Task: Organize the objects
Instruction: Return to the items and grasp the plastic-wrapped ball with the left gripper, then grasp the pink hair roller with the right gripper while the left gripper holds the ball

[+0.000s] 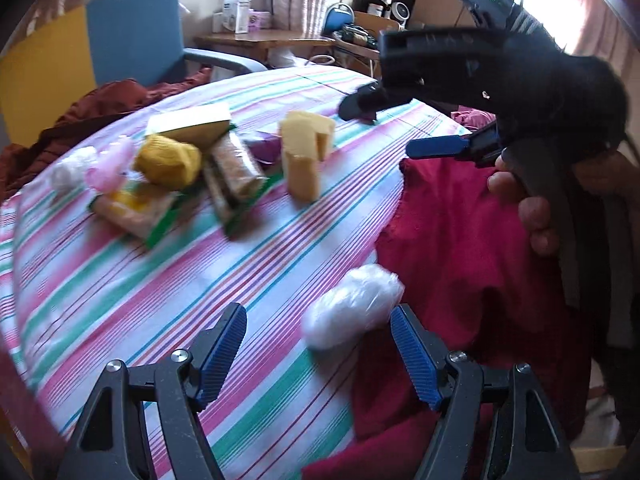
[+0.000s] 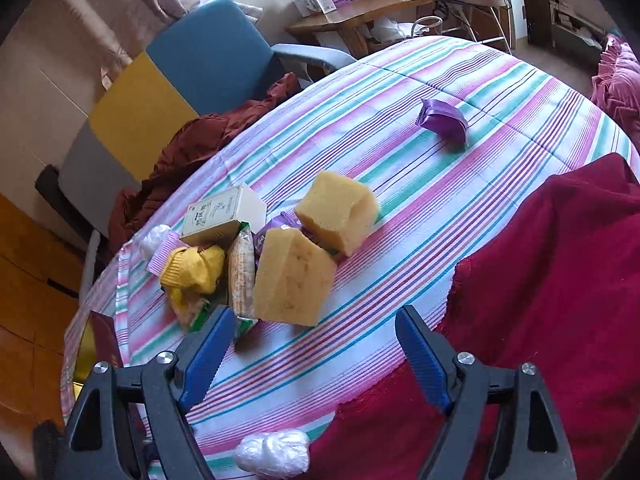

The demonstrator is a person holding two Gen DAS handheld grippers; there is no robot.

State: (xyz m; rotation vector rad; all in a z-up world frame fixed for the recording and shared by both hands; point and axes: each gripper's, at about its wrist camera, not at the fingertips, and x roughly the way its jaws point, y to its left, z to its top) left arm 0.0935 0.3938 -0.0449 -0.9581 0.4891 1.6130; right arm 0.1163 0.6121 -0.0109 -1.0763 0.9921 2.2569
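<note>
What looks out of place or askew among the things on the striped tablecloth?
The small purple pouch lies alone, far from the jumbled pile around the two yellow sponge blocks. A clear white plastic bundle also sits apart, against the red cloth.

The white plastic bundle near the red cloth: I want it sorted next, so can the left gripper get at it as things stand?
Probably yes. The left gripper is open, and the white plastic bundle lies just ahead of its fingers on the striped sheet, with nothing between; only the red cloth borders it.
</note>
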